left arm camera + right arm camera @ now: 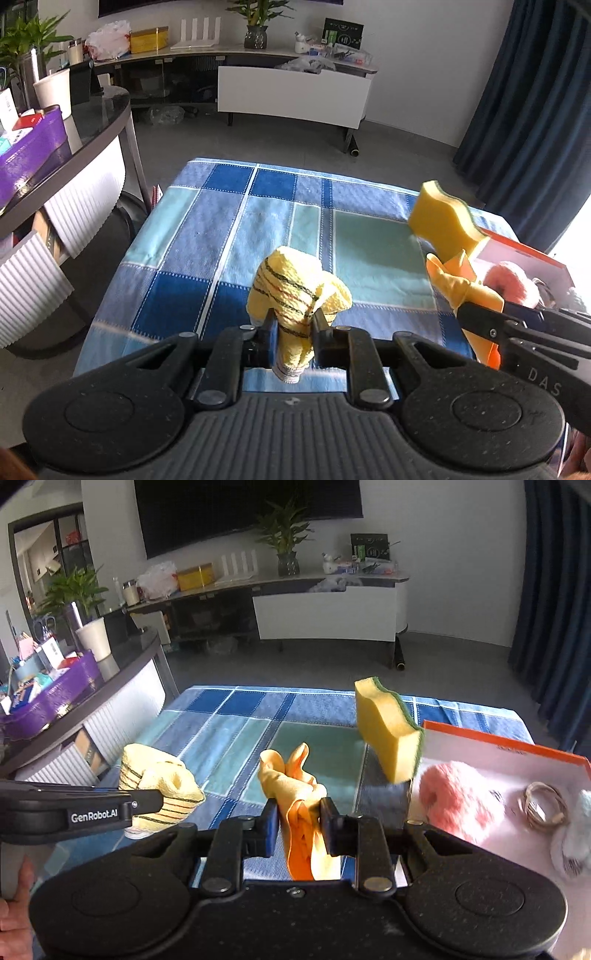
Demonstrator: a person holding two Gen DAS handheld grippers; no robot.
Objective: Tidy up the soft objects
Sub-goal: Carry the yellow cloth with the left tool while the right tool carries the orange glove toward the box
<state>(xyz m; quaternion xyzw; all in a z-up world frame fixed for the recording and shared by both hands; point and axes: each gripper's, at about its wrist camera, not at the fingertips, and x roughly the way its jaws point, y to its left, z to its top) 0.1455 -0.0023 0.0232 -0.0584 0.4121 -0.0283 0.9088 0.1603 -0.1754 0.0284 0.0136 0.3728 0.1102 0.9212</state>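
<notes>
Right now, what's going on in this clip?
A person is sorting soft items over a table with a blue checked cloth, one tool in each hand. The left tool is shut on a yellow striped cloth; the right tool is shut on an orange cloth. A yellow sponge is tilted beside the orange-edged box; its support isn't visible. The box already holds a pink fluffy item and more.

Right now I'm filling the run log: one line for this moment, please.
left gripper: shut on yellow striped cloth | right gripper: shut on orange cloth | sponge: by box | pink plush: in box
</notes>
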